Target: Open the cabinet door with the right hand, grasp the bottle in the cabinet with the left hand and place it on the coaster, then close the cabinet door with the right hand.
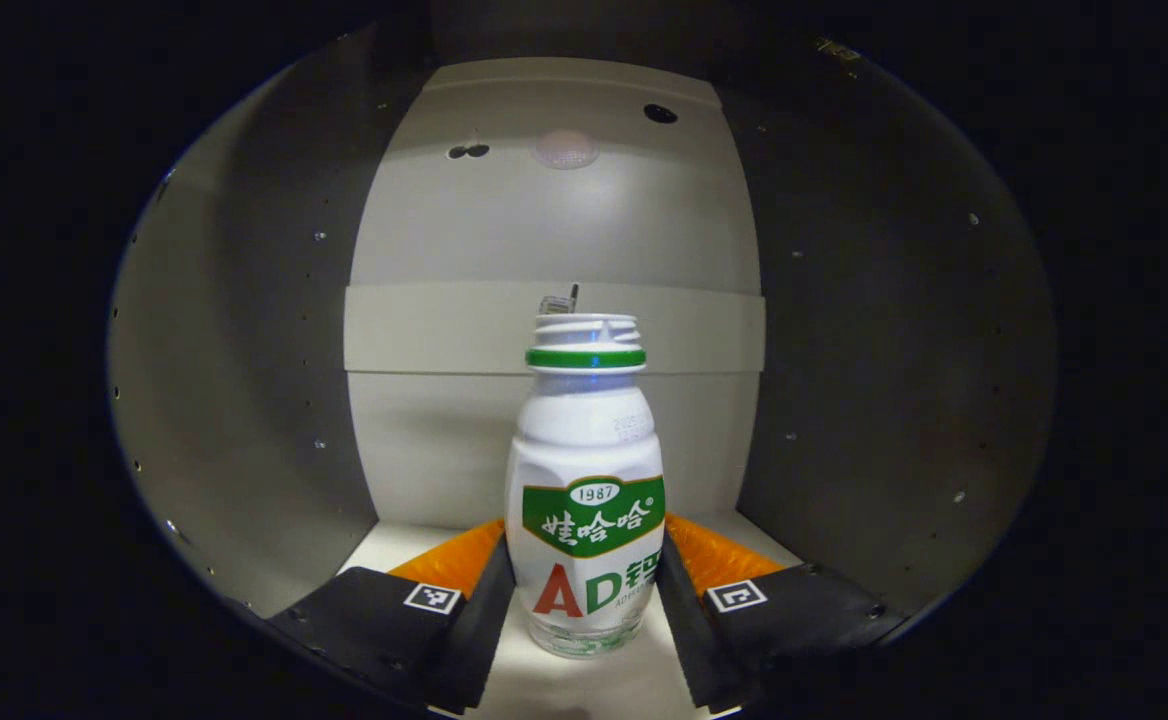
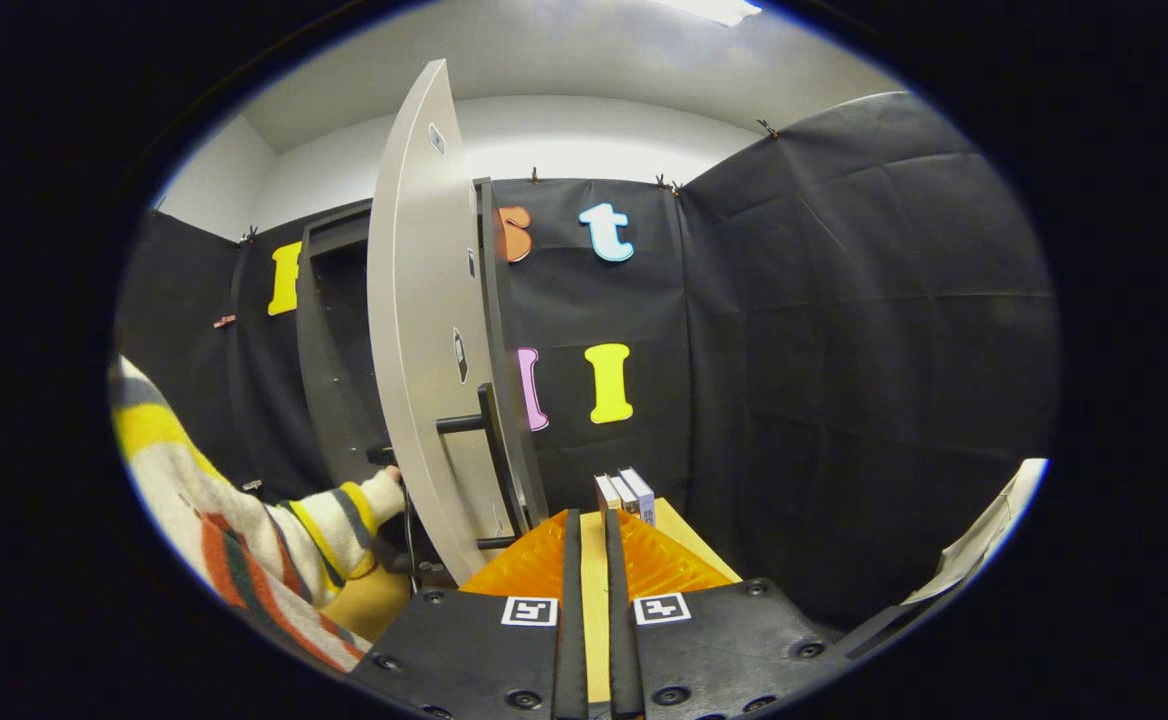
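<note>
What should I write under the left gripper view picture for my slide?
Inside the cabinet, the left gripper brackets a white bottle, one of its fingers on each side.

Black cloth walls (image 2: 844,330) are enclosing a staged recording booth, where a tall grey cabinet with its pale door (image 2: 422,330) swinging open is standing on a yellow wooden desk (image 2: 594,590), small boxes (image 2: 626,495) sitting at the desk's far edge.

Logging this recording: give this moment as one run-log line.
cabinet door: open | bottle: upright in cabinet, between left gripper fingers, contact unclear | right gripper: nearly shut, empty
</note>
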A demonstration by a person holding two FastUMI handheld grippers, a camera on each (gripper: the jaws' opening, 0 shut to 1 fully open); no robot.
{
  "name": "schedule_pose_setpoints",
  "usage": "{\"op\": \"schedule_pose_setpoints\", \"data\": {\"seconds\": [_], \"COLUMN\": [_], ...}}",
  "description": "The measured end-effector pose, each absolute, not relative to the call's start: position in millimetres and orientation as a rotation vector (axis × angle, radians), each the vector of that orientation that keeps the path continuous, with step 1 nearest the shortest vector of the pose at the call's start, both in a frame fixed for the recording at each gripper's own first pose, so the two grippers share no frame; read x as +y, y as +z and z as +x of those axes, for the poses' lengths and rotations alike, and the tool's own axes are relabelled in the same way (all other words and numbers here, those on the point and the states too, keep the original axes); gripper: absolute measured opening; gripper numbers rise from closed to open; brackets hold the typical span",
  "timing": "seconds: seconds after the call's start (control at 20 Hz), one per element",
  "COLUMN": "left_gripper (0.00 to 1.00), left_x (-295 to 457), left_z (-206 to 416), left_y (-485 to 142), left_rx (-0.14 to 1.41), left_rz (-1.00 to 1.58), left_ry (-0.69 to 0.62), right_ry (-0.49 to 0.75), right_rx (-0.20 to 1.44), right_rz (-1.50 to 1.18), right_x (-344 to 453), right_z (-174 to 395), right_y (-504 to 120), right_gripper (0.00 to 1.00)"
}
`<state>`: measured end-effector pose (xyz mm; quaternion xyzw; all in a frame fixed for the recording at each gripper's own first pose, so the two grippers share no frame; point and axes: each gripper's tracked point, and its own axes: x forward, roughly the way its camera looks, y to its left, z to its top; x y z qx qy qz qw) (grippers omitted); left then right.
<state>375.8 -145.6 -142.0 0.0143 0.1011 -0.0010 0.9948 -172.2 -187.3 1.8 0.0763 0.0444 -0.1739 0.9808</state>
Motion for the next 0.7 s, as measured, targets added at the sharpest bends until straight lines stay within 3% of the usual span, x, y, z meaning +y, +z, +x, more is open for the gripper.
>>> {"op": "schedule_pose_setpoints", "data": {"seconds": [0.4,0.7], "left_gripper": [0.73,0.72], "left_x": [-165.1,-127.3], "left_z": [247.5,123.7], "left_y": [-63.5,-27.1], "left_rx": [0.07,0.036], "left_rz": [0.042,0.033], "left_ry": [-0.194,-0.208], "right_ry": [-0.203,-0.146], "right_rx": [0.069,0.032], "right_rz": [0.127,0.082], "right_x": [-150.7,-89.3], "right_z": [-170.2,-170.1], "right_y": [12.2,29.4], "right_gripper": [0.13,0.13]}}
